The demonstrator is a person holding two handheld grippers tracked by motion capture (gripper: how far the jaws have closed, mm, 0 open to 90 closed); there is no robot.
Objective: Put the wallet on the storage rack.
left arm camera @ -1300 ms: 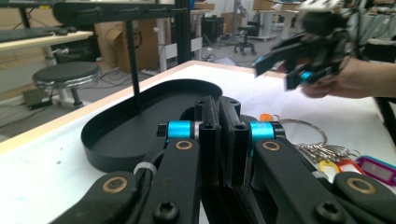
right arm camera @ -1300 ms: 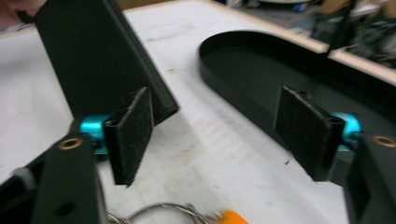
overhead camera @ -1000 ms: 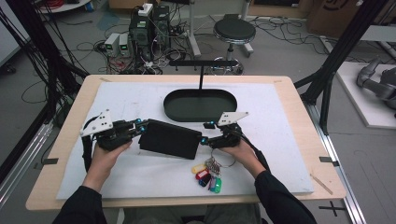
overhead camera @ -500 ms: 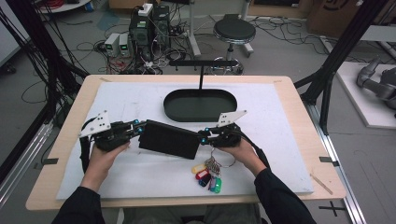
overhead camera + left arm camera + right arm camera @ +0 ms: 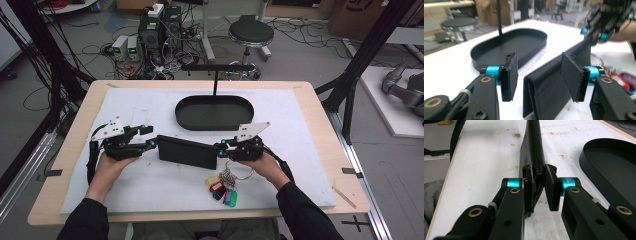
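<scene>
A: Where is the black wallet (image 5: pixel 187 151)?

B: On the white worktop (image 5: pixel 150 185), just before the oval tray (image 5: pixel 214 112). Our right gripper (image 5: pixel 539 187) clamps one end.

A: And our left gripper (image 5: pixel 537 75)?

B: Jaws wide, straddling the other end; contact is unclear. Next, we probably close it squarely.

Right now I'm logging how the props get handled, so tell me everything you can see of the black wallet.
The black wallet is a long folded case of textured, leather-like material, with layered edges at its end. It stands on its long edge on the white mat, in front of the oval black tray. The right gripper is shut on one end; the left gripper is open, its jaws straddling the other end without clamping it. A bunch of keys lies nearby.
</scene>
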